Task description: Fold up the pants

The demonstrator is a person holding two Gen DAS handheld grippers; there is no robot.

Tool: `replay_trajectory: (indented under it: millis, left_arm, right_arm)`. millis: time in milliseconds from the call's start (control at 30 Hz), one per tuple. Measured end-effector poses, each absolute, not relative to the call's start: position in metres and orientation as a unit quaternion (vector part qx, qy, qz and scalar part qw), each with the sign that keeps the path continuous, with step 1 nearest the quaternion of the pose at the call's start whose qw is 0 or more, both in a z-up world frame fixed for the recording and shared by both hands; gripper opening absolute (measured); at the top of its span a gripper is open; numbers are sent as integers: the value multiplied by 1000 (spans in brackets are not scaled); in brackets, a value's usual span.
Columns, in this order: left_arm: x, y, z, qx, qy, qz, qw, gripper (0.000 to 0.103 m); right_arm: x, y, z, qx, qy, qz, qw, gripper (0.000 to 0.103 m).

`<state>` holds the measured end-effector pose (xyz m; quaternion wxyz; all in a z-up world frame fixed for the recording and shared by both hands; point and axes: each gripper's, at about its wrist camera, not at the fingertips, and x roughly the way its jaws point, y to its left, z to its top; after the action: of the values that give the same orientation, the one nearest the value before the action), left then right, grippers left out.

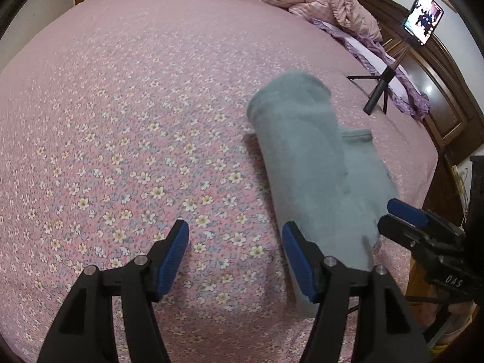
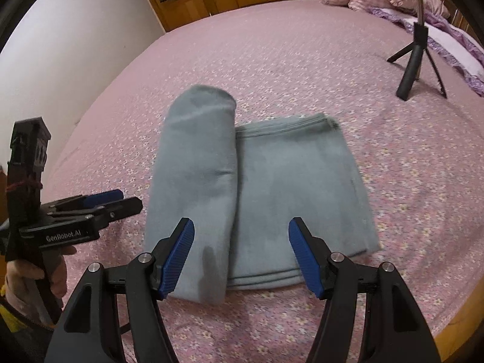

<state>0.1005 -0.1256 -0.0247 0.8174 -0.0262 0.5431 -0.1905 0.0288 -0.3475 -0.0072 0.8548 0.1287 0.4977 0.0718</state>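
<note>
Pants: grey, folded, lying on the pink flowered bed.
Left gripper: fingers apart, empty, at the pants' nine o'clock.
Right gripper: fingers apart, empty, above the pants.

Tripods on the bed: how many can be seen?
1. A black tripod stands on the far right part of the pink bedspread, beyond the grey pants, near the purple bedding. It is the same tripod in both views.

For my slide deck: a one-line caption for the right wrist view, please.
Open right gripper above grey pants partly folded on a floral pink bedspread, left gripper alongside.
</note>
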Motion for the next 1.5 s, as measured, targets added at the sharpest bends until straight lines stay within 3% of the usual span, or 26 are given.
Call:
replay_trajectory:
  millis: [567,767,933,1500]
  left_arm:
    - [95,-114,-31,-39,553,-186,811,68]
    - [96,-113,-29,-41,552,-187,811,68]
    - [94,-108,-27,-42,550,-187,813,68]
    - [91,-92,-24,-55,549,-187,813,68]
  right_arm:
    - [48,-339,-15,159,513,84,839,67]
    - [50,-335,-17,146,517,84,839,69]
    - [51,-331,-18,134,520,80,840,77]
    - [68,-328,-25,123,523,83,839,79]
